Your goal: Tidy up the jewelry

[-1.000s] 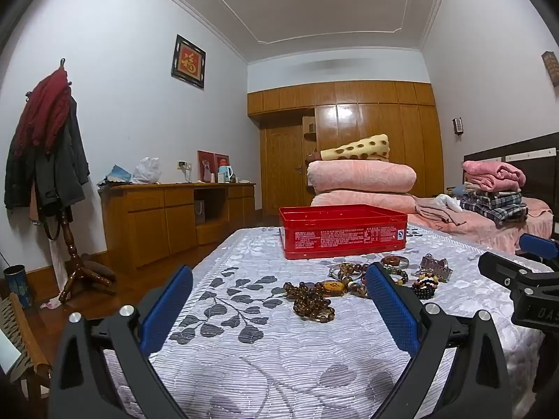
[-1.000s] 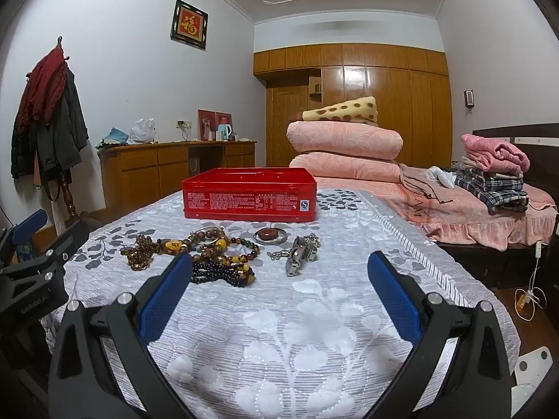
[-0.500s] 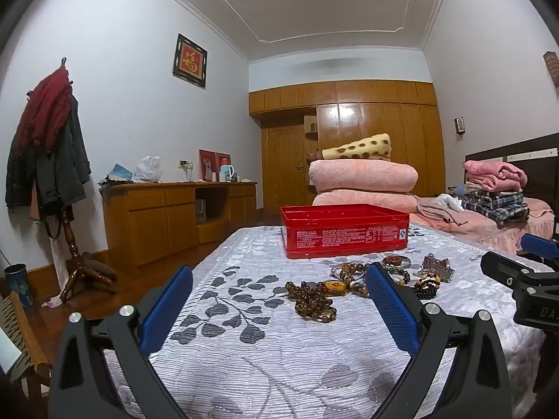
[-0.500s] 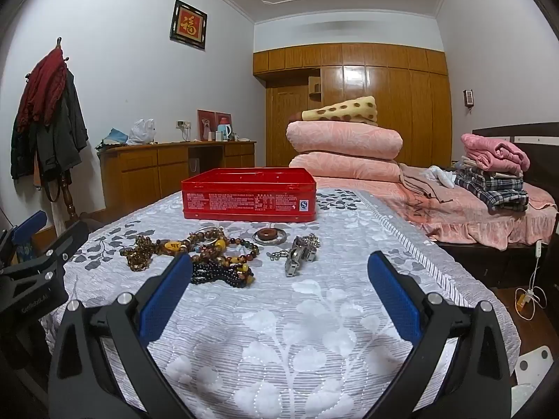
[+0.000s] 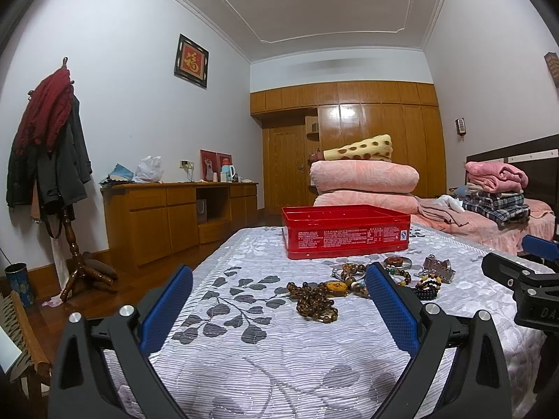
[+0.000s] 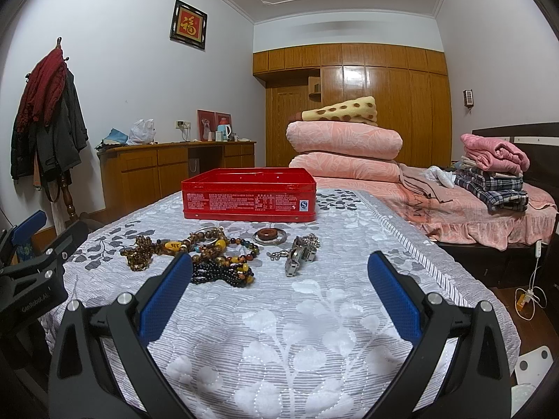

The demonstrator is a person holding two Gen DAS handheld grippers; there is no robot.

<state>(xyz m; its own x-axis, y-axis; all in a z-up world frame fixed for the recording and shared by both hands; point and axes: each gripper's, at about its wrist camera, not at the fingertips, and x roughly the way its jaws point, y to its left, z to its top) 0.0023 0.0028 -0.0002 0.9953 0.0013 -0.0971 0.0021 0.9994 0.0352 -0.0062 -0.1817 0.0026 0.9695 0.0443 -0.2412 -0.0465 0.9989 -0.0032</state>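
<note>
An open red tin box (image 5: 346, 231) (image 6: 248, 199) stands on a table with a grey leaf-pattern cloth (image 5: 265, 342) (image 6: 297, 331). In front of it lies a heap of jewelry: brown bead strings (image 5: 316, 302) (image 6: 141, 249), dark bead bracelets (image 6: 223, 270), a round brown ring piece (image 6: 269, 234) and a metal watch (image 6: 298, 256) (image 5: 438, 270). My left gripper (image 5: 277, 279) is open and empty, left of and short of the heap. My right gripper (image 6: 279, 265) is open and empty, just short of the heap.
A wooden desk (image 5: 181, 213) and a coat rack (image 5: 52, 160) stand at the left wall. A bed with folded pink quilts (image 6: 344, 153) and stacked clothes (image 6: 492, 171) lies behind and right of the table. The table's right edge (image 6: 464, 279) drops to the floor.
Both grippers stay open and nearly still. The left view has drifted very slightly; the jewelry and box have not moved.
</note>
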